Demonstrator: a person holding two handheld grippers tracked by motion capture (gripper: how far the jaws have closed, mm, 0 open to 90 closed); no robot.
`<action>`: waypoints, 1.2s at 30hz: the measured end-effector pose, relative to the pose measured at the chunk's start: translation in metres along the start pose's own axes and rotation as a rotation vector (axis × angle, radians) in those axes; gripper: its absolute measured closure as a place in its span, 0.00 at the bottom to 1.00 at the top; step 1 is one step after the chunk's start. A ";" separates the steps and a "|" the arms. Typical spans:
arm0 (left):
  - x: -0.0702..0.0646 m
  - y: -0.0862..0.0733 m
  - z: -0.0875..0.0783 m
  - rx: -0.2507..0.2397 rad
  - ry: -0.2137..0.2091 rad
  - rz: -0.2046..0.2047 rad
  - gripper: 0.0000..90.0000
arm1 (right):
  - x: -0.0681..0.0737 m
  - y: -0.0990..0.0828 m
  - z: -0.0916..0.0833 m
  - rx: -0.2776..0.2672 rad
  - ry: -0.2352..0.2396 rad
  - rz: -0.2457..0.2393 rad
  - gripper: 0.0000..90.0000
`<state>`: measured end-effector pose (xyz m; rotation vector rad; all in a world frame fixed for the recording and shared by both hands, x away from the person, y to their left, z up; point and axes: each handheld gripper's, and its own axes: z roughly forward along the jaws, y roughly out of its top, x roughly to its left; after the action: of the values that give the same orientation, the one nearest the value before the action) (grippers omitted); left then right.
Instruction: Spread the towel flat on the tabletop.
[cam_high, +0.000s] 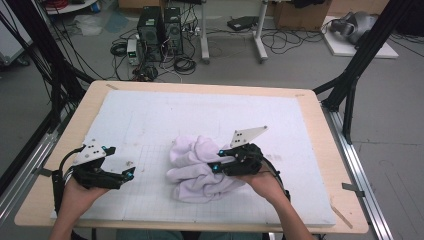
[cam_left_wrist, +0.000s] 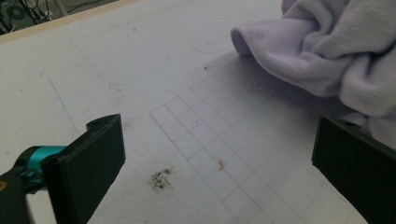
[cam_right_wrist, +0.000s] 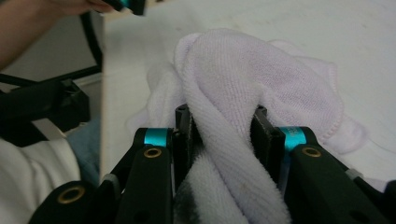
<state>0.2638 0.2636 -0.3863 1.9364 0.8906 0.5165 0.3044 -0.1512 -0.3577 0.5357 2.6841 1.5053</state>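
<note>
A crumpled pale lilac towel lies in a heap on the white gridded mat, near the front middle. My right gripper reaches into the heap from the right and is shut on a thick fold of the towel; the cloth bulges up between its two black pads. My left gripper rests low over the mat at the front left, apart from the towel. Its jaws stand wide open with nothing between them, and the towel's edge lies ahead of its right jaw.
The mat covers a wooden table framed by black struts. A small dark stain marks the mat by the left gripper. Computers and cables sit on the floor beyond the far edge.
</note>
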 end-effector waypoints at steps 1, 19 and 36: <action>0.000 0.000 0.000 0.000 -0.001 0.001 0.04 | 0.005 0.001 0.003 -0.006 0.011 -0.011 0.73; -0.017 0.014 0.027 0.027 -0.072 0.025 0.04 | 0.006 -0.005 -0.017 0.012 -0.058 -0.004 0.37; -0.047 0.023 0.075 0.059 -0.182 0.073 0.25 | 0.014 -0.060 -0.005 0.135 -0.017 -0.007 0.96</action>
<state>0.2910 0.1781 -0.4036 2.0387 0.7290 0.3531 0.2733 -0.1800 -0.4029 0.5405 2.7856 1.3184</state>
